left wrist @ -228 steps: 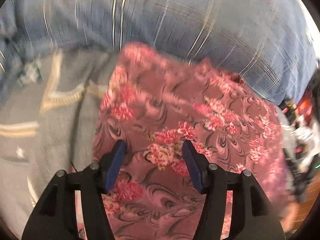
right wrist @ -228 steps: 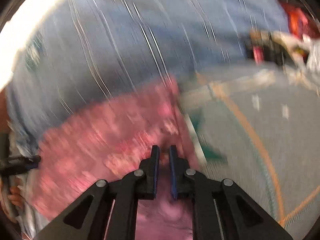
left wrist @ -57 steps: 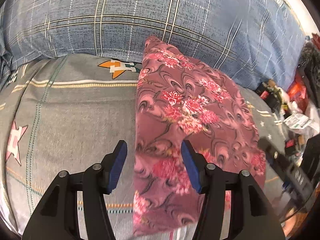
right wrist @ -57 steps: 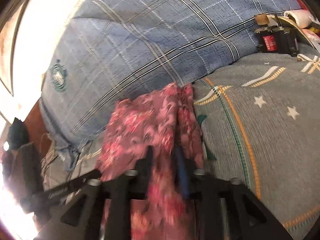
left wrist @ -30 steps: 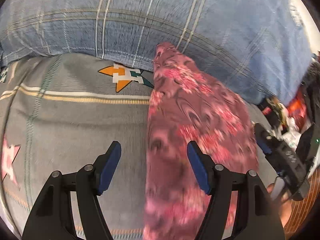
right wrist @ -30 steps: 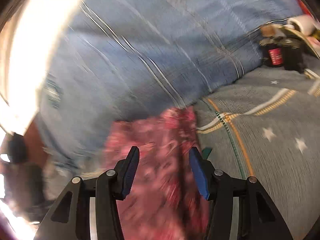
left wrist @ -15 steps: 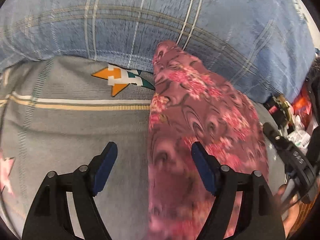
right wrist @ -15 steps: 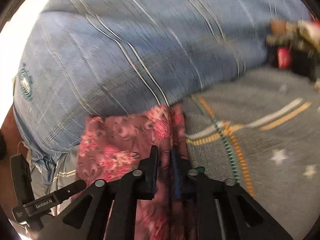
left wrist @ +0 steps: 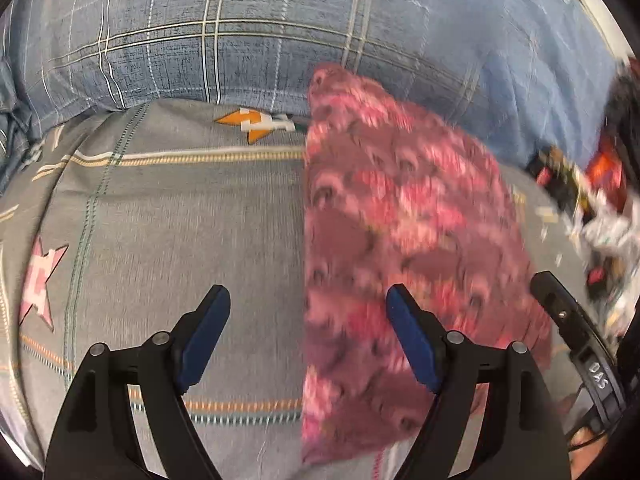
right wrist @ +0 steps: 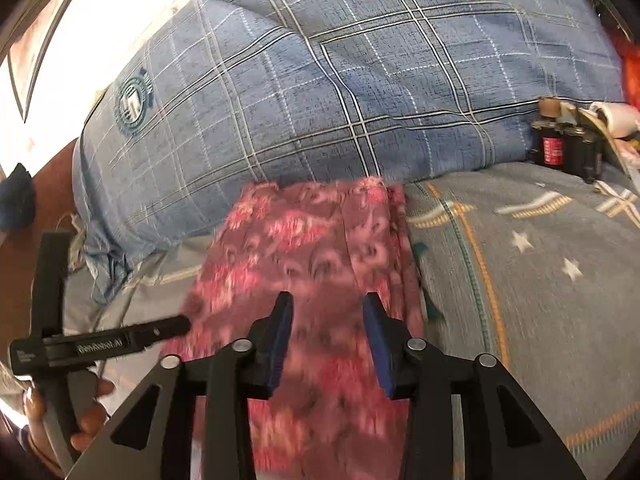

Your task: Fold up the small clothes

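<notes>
On the left, bare grey patterned bedsheet (left wrist: 168, 216), with the left gripper (left wrist: 308, 332) hovering above it, jaws spread wide and holding nothing, one blue pad over the sheet and the other over the cloth's left margin. Further right, the pink floral garment (left wrist: 400, 220) lying as a long, narrow, already doubled strip, straight left edge running away from the camera, far end resting against the blue plaid pillow (left wrist: 280, 32). Seen from the right wrist, the same garment (right wrist: 312, 248) stretching lengthwise from beneath the right gripper (right wrist: 326, 340) up to the pillow (right wrist: 320, 92); jaws there parted moderately, empty, poised just above the near half. Long axis thus near-to-far, near end toward the grippers, far end toward the pillow. Probably next: a crosswise fold, near end onto far. Best done by pinching both near corners through all layers, lifting level, carrying forward together, then laying down with edges matched. Worth smoothing first, since the right margin shows a bunched ridge of layers.
</notes>
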`<state>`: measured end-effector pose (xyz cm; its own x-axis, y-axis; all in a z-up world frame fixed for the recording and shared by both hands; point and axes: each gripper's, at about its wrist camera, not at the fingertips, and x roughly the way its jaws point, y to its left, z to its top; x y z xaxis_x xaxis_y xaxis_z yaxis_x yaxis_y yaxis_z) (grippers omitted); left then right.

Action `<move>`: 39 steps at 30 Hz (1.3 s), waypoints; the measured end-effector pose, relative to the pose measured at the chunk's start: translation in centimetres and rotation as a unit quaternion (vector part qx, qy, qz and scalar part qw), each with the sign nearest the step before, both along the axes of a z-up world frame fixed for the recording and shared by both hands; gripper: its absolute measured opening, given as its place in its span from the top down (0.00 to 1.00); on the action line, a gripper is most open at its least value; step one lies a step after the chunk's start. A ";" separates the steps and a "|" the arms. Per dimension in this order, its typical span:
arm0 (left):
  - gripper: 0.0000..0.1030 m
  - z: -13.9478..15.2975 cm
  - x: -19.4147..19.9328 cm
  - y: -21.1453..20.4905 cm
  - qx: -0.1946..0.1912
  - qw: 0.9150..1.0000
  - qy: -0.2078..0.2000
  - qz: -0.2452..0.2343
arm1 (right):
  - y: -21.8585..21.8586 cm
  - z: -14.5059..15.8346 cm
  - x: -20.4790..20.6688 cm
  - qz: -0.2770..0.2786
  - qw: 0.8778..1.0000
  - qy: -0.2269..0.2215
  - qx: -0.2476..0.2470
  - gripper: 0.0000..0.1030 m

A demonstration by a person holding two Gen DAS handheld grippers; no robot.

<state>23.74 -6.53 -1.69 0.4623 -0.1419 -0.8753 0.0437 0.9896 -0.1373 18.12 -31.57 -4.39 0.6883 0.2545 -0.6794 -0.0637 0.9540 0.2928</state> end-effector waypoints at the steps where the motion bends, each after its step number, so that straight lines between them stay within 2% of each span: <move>1: 0.21 -1.0 0.0 -0.1 0.003 1.000 0.007 -0.005 | 0.1 -0.5 0.2 -0.008 1.000 0.018 -0.022 0.52; 2: 0.18 -1.8 -0.3 -0.1 0.003 1.000 0.012 -0.005 | 0.1 -1.9 -0.1 -0.021 0.998 0.038 -0.041 0.41; 3: 0.13 -2.0 -0.6 0.0 -0.001 1.000 0.008 0.001 | 0.0 -2.1 -0.5 -0.028 0.999 0.023 -0.033 0.41; 5: 0.10 -2.2 -0.9 0.3 -0.003 1.000 0.014 0.010 | -0.4 -2.2 -1.4 -0.037 0.999 0.005 -0.020 0.40; 8: 0.09 -2.2 -0.8 0.1 0.009 1.000 0.013 0.003 | 0.3 -2.2 -2.2 -0.040 0.998 -0.012 -0.051 0.38; 15: 0.04 -2.8 -0.7 0.2 0.011 1.000 0.013 0.008 | -0.3 -2.4 -2.1 -0.046 0.999 -0.020 -0.017 0.35; 18: 0.01 -3.0 -0.5 0.5 0.009 1.000 0.013 0.009 | -0.4 -2.4 -2.0 -0.041 0.999 -0.024 -0.002 0.30; 21: 0.00 -3.3 -0.4 0.6 0.010 1.000 0.011 0.009 | -0.3 -2.4 -2.1 -0.028 0.999 -0.027 0.019 0.17; 23: 0.00 -3.4 -0.3 0.7 0.008 1.000 0.010 0.007 | -0.1 -2.4 -2.0 -0.015 0.999 -0.028 0.037 0.01; 27: 0.00 -3.4 0.1 1.0 0.001 1.000 0.019 -0.005 | 0.3 -2.3 -1.9 -0.009 0.999 -0.022 0.031 0.00; 28: 0.00 -3.2 0.3 1.3 -0.008 0.999 0.028 -0.015 | 0.1 -2.1 -1.8 -0.004 0.999 -0.015 0.033 0.00; 29: 0.04 -2.9 0.5 1.8 -0.022 0.999 0.031 -0.020 | -0.2 -1.8 -1.6 -0.005 0.999 -0.007 0.040 0.02; 30: 0.07 -2.5 0.6 2.5 -0.042 0.999 0.028 -0.018 | -1.1 -1.2 -1.5 -0.024 0.998 -0.003 0.059 0.02; 32: 0.07 -1.8 1.9 4.2 -0.066 0.998 0.019 -0.002 | -3.5 0.3 -1.0 -0.066 0.993 -0.023 0.096 0.02; 34: 0.07 -1.4 4.2 5.4 -0.085 0.996 0.022 0.014 | -5.2 1.2 0.3 -0.094 0.990 -0.032 0.103 0.01; 36: 0.07 -1.6 6.1 5.9 -0.111 0.993 0.038 0.025 | -6.0 1.2 3.2 -0.085 0.989 -0.004 0.119 0.02; 38: 0.07 -2.5 7.9 5.6 -0.159 0.984 0.072 0.024 | -5.6 0.3 5.9 -0.053 0.988 0.031 0.145 0.09; 39: 0.07 -3.2 8.7 5.0 -0.181 0.979 0.091 0.015 | -5.1 -0.7 7.7 -0.044 0.987 0.063 0.144 0.09</move>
<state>32.49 -1.48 -4.86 0.3115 -0.4473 -0.8384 -0.0435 0.8746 -0.4828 25.79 -36.65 -5.10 0.6318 0.3913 -0.6691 0.0703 0.8308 0.5521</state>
